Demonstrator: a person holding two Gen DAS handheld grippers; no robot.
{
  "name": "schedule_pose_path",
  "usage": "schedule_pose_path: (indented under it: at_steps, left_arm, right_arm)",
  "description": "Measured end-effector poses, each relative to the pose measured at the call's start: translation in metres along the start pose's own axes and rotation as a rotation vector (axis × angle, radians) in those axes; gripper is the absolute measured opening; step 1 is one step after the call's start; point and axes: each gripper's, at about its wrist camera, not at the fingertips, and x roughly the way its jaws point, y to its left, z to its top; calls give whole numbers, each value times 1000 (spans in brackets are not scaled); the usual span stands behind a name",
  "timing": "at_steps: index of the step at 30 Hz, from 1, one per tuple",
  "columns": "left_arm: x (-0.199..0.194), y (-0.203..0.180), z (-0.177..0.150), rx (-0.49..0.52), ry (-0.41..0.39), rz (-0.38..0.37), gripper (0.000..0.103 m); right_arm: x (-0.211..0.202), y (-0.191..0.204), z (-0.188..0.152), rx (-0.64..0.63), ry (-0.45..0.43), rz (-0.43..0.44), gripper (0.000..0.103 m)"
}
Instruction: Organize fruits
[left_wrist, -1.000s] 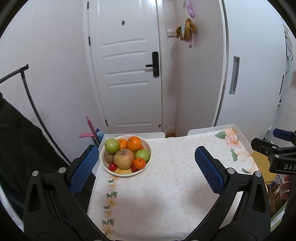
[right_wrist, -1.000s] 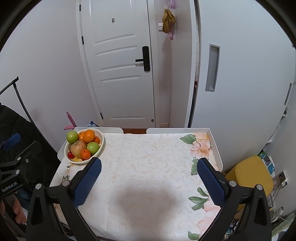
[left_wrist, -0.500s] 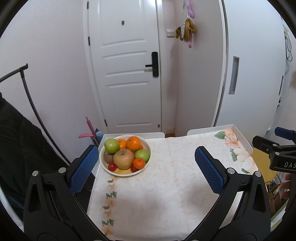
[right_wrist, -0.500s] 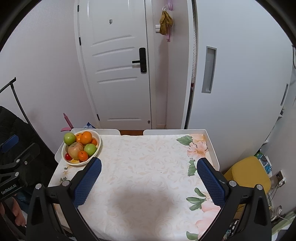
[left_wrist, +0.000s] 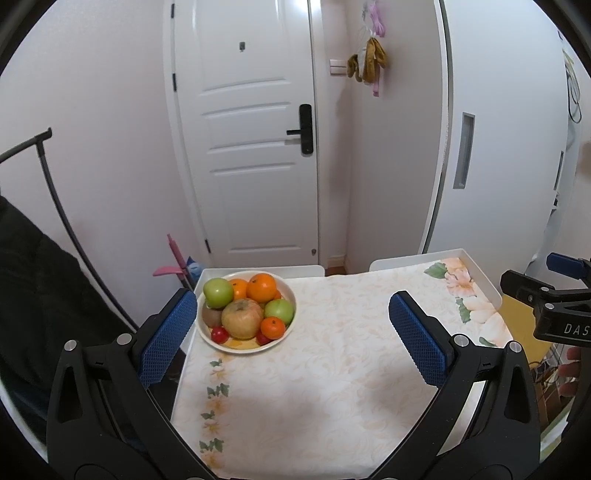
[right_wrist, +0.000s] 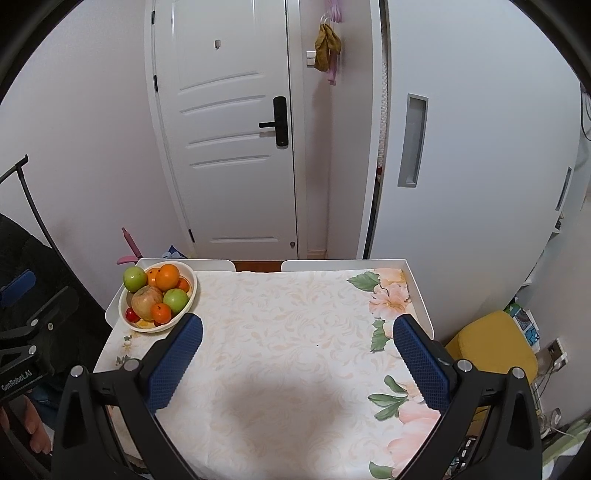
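A cream bowl (left_wrist: 287, 295) (right_wrist: 190, 275) stands at the table's far left corner, piled with fruit: two green apples (left_wrist: 218, 291), oranges (left_wrist: 261, 287), a big yellowish apple (left_wrist: 242, 318), a kiwi and small red fruits. My left gripper (left_wrist: 291, 330) hangs open above the table, its left pad just beside the bowl, nothing between the fingers. Over the table's middle my right gripper (right_wrist: 297, 350) is open and empty too, the bowl lying to its far left.
A floral cloth covers the white rimmed table (right_wrist: 417, 291) (left_wrist: 480, 273). Behind it are a white door (left_wrist: 255, 147) and a white cabinet (right_wrist: 461, 147). A yellow stool (right_wrist: 491, 343) sits right of the table, a black rack (left_wrist: 55, 192) and dark cloth to the left.
Both views have shifted slightly; the bowl sits a little higher and closer to the left pad. Both grippers stay open and empty.
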Motion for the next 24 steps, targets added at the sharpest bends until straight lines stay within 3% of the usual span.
schedule_pose_path:
  at_steps: [24]
  left_arm:
    - [5,0,-1,11,6,-22,103]
  right_arm:
    - [3,-2,6,4,-3,-4,103]
